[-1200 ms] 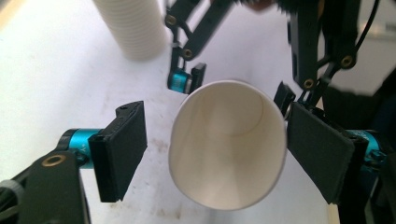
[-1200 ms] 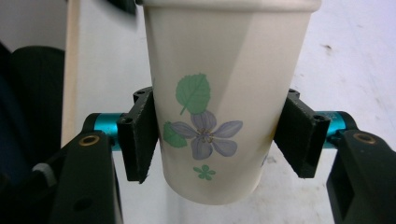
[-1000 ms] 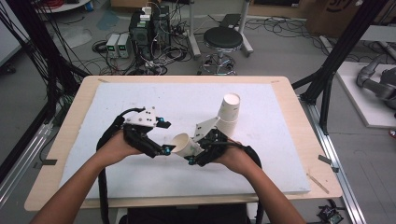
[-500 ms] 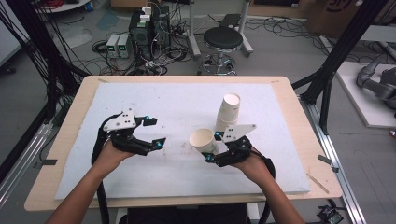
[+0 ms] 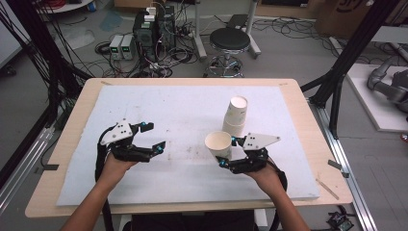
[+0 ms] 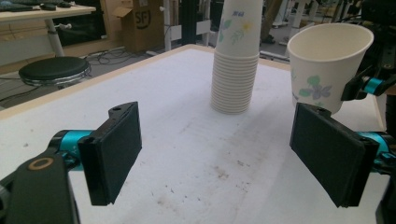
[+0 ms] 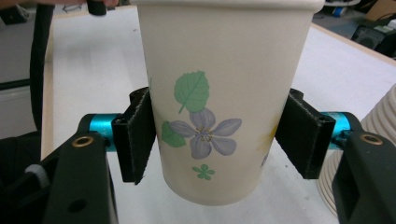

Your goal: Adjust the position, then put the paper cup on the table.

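While the right gripper (image 5: 226, 151) clamps an upright flowered paper cup (image 5: 218, 144) just beside the cup stack (image 5: 235, 115), nearer the person; the left gripper (image 5: 153, 136) gapes empty, well left of that stack.

The left gripper (image 6: 219, 154) hangs over the white table (image 6: 187, 140) with its jaws wide apart and nothing between them. Ahead stands a tall stack of cups (image 6: 236, 56), upright on the table. To its right a single flowered cup (image 6: 327, 65) sits mouth up, held by the other gripper (image 6: 369, 84) at the frame's edge. A stool (image 6: 53, 70) stands beyond the table.
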The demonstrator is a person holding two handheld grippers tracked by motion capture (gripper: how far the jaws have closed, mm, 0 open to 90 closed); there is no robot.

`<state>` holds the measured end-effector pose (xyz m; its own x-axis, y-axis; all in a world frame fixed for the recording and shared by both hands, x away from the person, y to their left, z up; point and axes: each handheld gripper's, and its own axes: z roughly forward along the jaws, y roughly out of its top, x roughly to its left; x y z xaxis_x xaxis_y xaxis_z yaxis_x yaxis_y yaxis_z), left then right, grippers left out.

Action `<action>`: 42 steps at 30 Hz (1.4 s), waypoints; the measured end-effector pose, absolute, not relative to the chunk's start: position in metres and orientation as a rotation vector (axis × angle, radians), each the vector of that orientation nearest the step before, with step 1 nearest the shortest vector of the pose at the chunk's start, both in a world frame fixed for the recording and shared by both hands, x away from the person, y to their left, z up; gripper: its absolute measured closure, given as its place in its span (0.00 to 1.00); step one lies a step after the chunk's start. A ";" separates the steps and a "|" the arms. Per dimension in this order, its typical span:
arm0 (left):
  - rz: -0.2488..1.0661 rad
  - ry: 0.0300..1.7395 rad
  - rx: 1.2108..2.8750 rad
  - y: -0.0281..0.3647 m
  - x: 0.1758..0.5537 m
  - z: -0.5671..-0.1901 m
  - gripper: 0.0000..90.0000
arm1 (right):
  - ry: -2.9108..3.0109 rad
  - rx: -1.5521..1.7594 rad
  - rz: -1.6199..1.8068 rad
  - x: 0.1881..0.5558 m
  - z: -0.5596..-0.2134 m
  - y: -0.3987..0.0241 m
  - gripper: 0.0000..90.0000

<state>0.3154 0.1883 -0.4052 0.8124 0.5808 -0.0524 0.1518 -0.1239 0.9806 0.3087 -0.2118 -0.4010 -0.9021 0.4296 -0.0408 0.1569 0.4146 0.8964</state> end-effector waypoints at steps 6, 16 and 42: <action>0.420 0.620 1.677 0.191 0.313 -0.426 0.19 | 2.338 0.526 1.544 0.308 -0.402 -0.219 0.37; 0.456 0.641 1.659 0.201 0.309 -0.430 0.19 | 2.292 0.564 1.574 0.310 -0.404 -0.224 0.37; 0.441 0.650 1.651 0.207 0.311 -0.432 0.19 | 2.293 0.451 1.585 0.310 -0.402 -0.261 0.38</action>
<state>0.3107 0.2072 -0.4316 0.7685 0.6359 -0.0705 0.1692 -0.0958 0.9809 0.3099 -0.2613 -0.4025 -0.9003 0.4281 -0.0791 0.0772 0.3359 0.9387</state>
